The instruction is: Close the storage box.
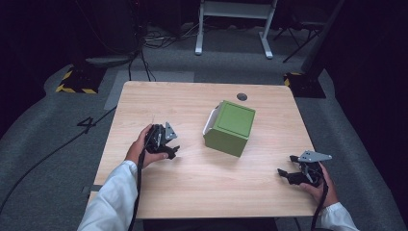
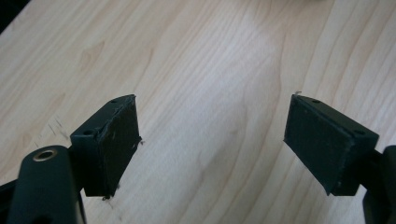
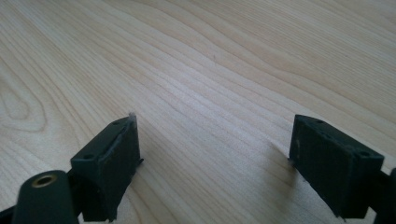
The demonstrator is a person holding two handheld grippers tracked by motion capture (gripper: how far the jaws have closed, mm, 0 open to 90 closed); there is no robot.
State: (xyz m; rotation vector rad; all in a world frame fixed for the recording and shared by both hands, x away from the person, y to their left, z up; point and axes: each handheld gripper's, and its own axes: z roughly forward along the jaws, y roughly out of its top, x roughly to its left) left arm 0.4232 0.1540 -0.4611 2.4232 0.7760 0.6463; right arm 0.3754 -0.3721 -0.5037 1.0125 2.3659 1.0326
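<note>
Box (image 1: 230,127) in green sits turned cornerwise mid-table (image 1: 192,192), no clear long axis, white side half hidden, while left gripper (image 1: 169,150) and right gripper (image 1: 285,174) both gape empty.

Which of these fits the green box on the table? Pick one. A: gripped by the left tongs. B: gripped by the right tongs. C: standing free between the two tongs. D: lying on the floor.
C: the green box stands on the table with the left tongs and right tongs both open and apart from it.
</note>
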